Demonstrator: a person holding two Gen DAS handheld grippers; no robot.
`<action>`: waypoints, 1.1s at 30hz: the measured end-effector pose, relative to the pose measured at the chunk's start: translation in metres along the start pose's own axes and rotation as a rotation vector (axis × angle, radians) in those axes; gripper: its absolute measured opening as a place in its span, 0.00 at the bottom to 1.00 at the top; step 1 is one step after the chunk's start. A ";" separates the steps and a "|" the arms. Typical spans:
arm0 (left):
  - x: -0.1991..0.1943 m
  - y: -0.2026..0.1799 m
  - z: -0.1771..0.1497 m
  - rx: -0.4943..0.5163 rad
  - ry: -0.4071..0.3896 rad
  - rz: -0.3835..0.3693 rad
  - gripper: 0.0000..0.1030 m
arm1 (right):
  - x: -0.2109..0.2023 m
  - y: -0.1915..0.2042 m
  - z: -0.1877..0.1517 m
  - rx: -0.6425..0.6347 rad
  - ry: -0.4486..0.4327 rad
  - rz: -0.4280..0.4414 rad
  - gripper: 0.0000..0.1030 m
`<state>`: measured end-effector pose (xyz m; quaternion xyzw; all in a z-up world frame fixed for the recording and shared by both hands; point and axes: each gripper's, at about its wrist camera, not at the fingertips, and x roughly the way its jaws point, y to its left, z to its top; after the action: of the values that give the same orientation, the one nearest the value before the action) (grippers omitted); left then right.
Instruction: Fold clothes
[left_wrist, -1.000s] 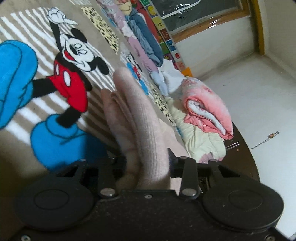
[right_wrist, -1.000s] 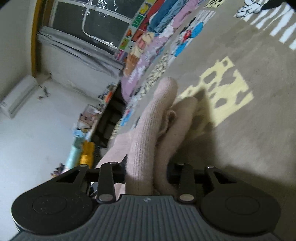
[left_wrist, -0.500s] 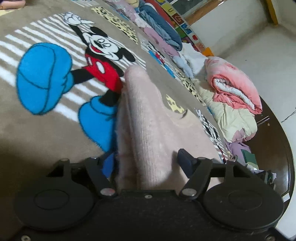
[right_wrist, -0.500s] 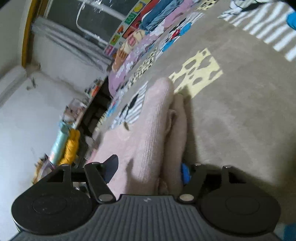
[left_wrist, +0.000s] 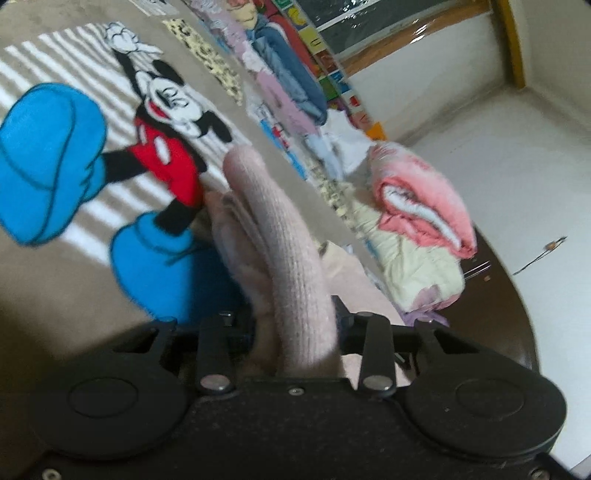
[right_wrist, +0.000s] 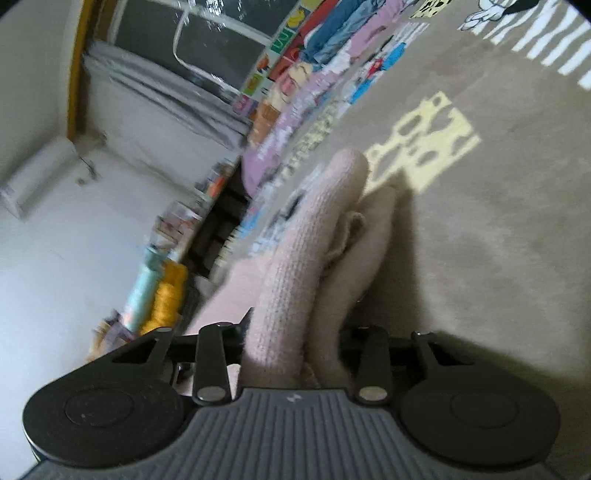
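Note:
A pale pink knit garment (left_wrist: 280, 251) runs as a thick fold out from between the jaws of my left gripper (left_wrist: 288, 321). The jaws are closing and press on the fold. More of the same cloth hangs to the right below. In the right wrist view another bunched part of the pink knit garment (right_wrist: 306, 251) stands between the jaws of my right gripper (right_wrist: 295, 332), which are also closing and pinch it. Both folds are held just above a beige blanket (right_wrist: 480, 240). The fingertips are mostly hidden by cloth.
The beige blanket has a cartoon mouse print (left_wrist: 162, 122) and a yellow cheese patch (right_wrist: 424, 147). A rolled pink blanket (left_wrist: 417, 199) lies on a cream quilt (left_wrist: 417, 266). Clothes (left_wrist: 291, 81) line the far edge. A dark shelf (right_wrist: 221, 221) stands by the window wall.
Half a second ago both pairs of jaws stood wider around the pink knit, low over the blanket. Now they have narrowed onto the folds again.

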<state>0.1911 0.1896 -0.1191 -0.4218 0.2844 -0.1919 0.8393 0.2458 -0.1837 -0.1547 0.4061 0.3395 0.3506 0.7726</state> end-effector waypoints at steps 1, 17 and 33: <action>-0.003 0.001 0.003 -0.008 -0.011 -0.010 0.33 | 0.002 0.002 0.002 0.011 -0.007 0.023 0.37; -0.058 0.044 0.079 -0.119 -0.277 -0.045 0.33 | 0.133 0.051 0.051 0.021 0.092 0.219 0.36; -0.048 0.075 0.199 -0.149 -0.416 -0.052 0.33 | 0.264 0.091 0.118 -0.031 0.167 0.271 0.36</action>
<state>0.2879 0.3792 -0.0693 -0.5203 0.1075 -0.1007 0.8412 0.4557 0.0247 -0.0871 0.4055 0.3392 0.4892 0.6936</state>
